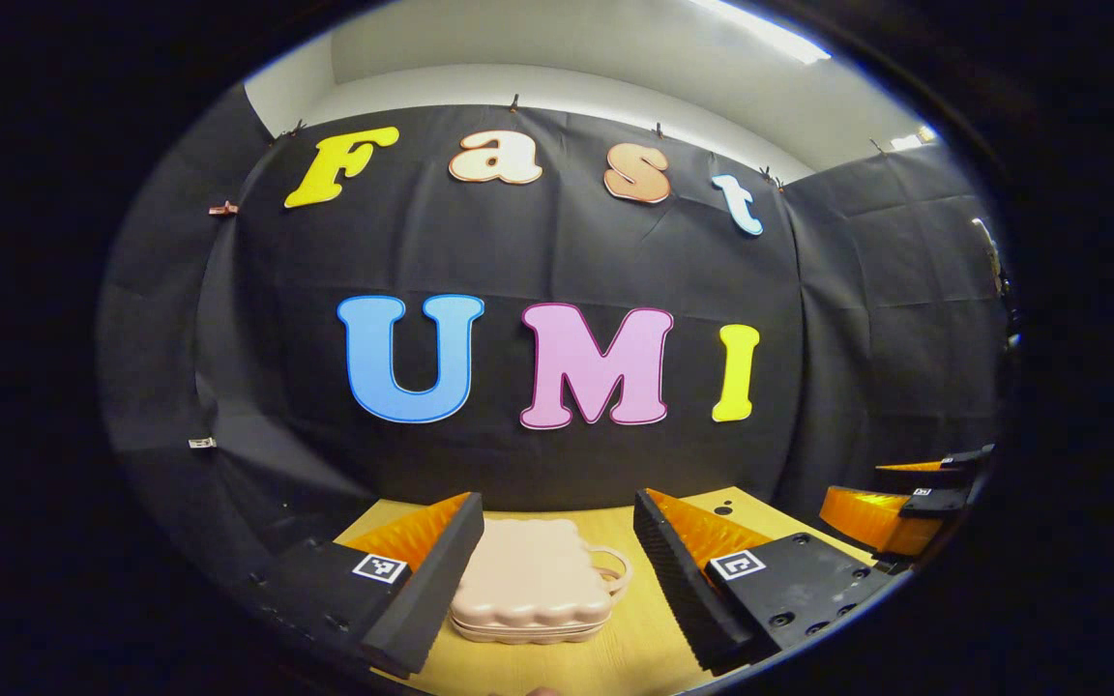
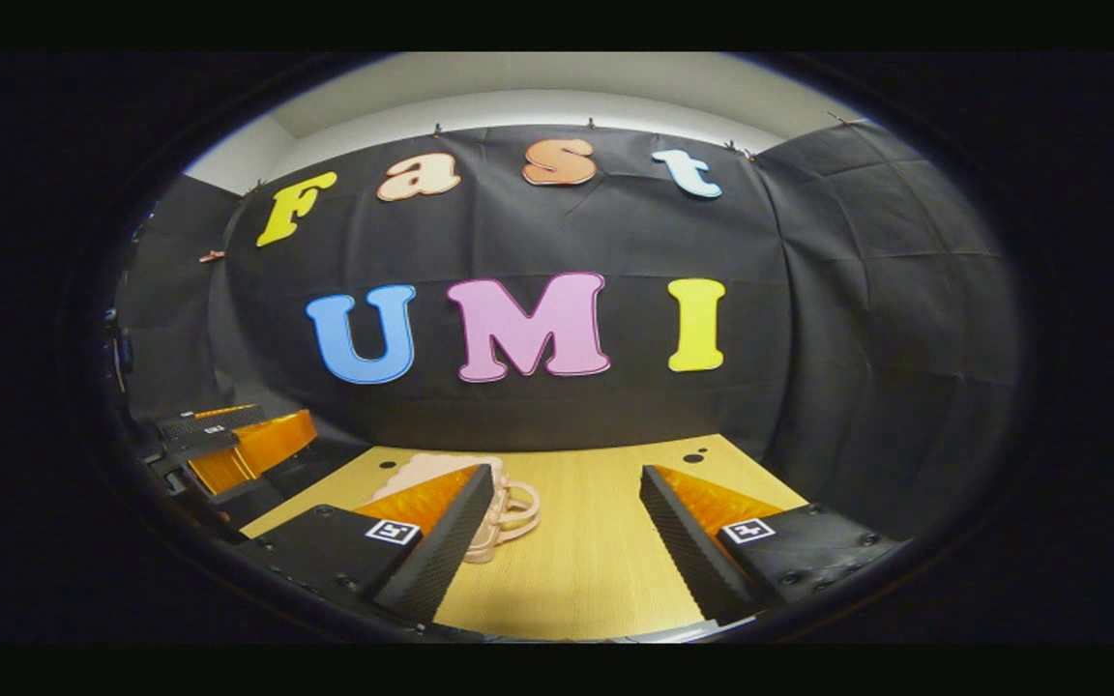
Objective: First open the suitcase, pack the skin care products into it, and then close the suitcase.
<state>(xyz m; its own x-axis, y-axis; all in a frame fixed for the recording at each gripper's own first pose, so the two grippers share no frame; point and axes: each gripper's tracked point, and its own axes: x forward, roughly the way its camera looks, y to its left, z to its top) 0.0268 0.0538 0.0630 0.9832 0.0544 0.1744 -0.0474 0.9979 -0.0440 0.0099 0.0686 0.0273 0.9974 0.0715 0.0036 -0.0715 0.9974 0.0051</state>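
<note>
Suitcase (image 1: 530, 580) lies shut on table (image 1: 634, 657), claws apart.

The suitcase (image 1: 530, 580) is a small pale pink hard case with scalloped, wavy edges, lying flat and closed on the wooden tabletop at the bottom centre of the left gripper view, its seam running along the near side. Its looped pink handle (image 1: 612, 567) sticks out from the case's right side there. In the right gripper view the suitcase (image 2: 431, 468) sits at lower left of centre, partly hidden, with the double handle (image 2: 509, 517) pointing toward the frame's middle.
</note>
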